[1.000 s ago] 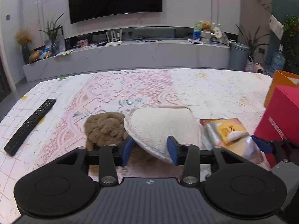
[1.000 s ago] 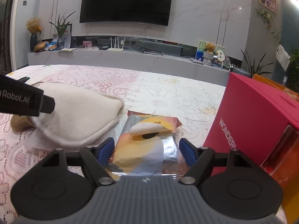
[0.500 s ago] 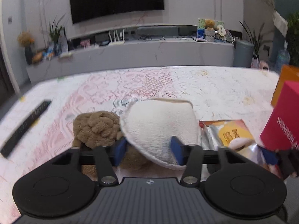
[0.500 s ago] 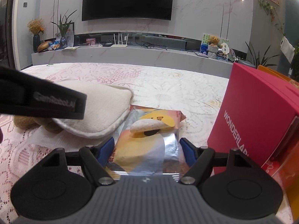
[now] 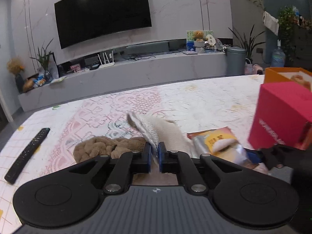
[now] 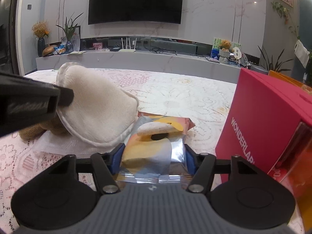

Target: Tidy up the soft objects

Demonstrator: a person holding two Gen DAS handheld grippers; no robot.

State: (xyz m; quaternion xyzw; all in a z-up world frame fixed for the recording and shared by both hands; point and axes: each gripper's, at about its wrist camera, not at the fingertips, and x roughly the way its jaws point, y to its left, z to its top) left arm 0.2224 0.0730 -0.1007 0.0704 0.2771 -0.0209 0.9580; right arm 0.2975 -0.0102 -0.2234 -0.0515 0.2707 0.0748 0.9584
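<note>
Cream pad now tilted on edge, left jaws pinching it, right jaws closing around snack packet.

Lighting: dim indoor, cool cast; ceiling spotlights at 12 o'clock glare on the television. Soft shadows. Distortion: fisheye bowing toward all edges. Blur: red box at 3 o'clock smeared.

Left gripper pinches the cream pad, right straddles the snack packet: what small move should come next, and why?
Probably lift the cream pad clear with the left gripper. Its jaws have just closed on the pad's edge, and the pad already tilts up off the brown plush while overlapping the snack packet. The right gripper has been closing around that packet; whether its pads press yet is unclear.
</note>
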